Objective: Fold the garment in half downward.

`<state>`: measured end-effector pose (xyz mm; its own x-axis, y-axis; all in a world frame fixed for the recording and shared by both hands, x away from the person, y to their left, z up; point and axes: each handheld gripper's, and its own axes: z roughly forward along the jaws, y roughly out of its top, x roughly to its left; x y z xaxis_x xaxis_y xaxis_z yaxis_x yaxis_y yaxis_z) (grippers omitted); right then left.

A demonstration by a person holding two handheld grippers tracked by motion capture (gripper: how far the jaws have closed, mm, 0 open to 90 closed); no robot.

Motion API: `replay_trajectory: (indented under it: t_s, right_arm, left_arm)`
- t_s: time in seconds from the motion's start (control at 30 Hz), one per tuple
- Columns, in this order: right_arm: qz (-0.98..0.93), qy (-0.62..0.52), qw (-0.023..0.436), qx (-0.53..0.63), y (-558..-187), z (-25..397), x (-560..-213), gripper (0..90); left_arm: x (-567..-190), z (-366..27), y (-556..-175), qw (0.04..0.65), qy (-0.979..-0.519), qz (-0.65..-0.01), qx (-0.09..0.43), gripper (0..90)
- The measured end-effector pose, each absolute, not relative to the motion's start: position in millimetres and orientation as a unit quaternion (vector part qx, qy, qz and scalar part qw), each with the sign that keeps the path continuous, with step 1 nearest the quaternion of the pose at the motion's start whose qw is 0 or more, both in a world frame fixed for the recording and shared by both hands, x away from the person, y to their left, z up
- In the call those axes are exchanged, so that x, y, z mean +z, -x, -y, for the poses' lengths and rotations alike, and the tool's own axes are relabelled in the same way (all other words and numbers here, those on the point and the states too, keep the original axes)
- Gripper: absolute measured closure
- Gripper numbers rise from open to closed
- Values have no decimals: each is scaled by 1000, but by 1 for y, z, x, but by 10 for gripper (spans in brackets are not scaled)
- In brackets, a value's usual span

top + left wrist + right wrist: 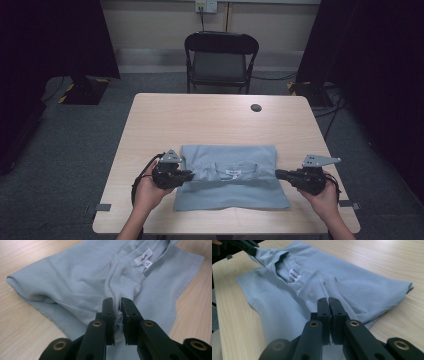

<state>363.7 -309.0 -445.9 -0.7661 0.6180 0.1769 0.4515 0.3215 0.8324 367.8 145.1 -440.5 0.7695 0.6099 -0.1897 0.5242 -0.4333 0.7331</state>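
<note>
A light blue T-shirt (231,182) lies folded on the wooden table (215,120), near its front edge, with the white neck label (233,172) facing up. My left gripper (189,175) is at the shirt's left side, shut on a pinch of cloth by the collar (125,275); the fabric bunches between the jaws of this gripper (117,307). My right gripper (278,174) is at the shirt's right side. Its jaws (328,301) are pressed together on a ridge of the T-shirt (362,287). The label (295,275) and the left gripper (244,245) show farther off.
A round dark hole (256,107) sits in the table's far right part. A black folding chair (220,57) stands behind the table. Dark curtains hang at both sides. Tape marks (102,207) sit at the front corners.
</note>
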Motion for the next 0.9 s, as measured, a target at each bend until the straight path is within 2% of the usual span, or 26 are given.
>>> replay_trajectory:
  t_s: [0.73,0.8,0.83,0.9]
  right_arm:
    - [-814,-327,69,474,-351,311,-460,866]
    - [-814,-329,62,474,-351,311,-462,845]
    - [-814,-328,57,475,-351,311,-462,800]
    - [-812,-333,64,475,-350,310,-463,695]
  left_arm:
    - [-460,-153,-355,416,-839,-348,30,791]
    - [-462,-154,-355,421,-835,-352,27,759]
    - [-463,-154,-355,424,-836,-347,31,723]
    - [-464,-154,-354,440,-828,-345,51,499]
